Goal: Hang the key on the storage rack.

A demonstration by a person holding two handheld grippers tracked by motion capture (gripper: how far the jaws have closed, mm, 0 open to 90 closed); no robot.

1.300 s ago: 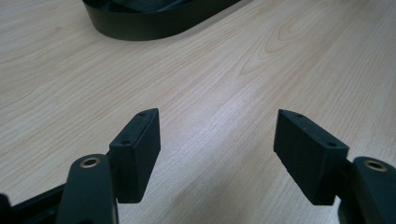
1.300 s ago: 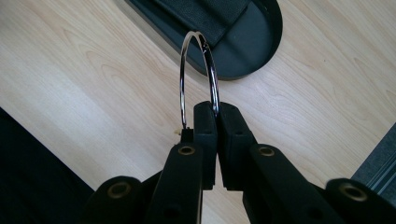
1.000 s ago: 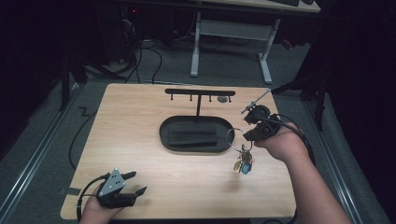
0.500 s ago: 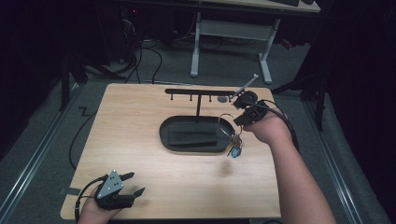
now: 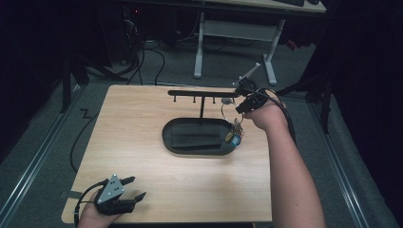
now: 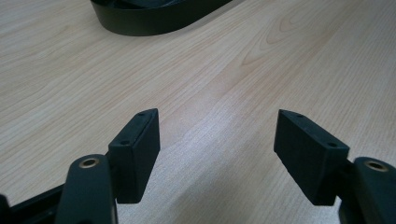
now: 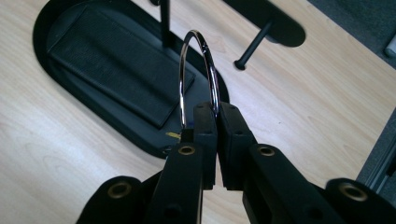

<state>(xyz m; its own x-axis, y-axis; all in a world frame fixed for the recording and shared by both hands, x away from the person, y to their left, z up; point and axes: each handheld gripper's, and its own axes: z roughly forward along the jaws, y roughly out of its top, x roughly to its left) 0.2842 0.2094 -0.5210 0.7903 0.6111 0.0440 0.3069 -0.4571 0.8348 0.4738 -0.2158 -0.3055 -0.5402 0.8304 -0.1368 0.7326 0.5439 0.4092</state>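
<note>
Dangling under the right gripper (image 5: 241, 107), the keys (image 5: 235, 134) are a blurry clump, can't count them. Its jaws pinch a shiny metal ring (image 7: 198, 70) over the oval black tray's (image 5: 167, 137) right end. Left gripper (image 6: 217, 156) sits wide open and empty, near-left on the smooth wood table (image 5: 142, 114).

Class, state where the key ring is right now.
In the high view, the key ring hangs from the right gripper, over the black tray's right end, below the hook rack.
</note>
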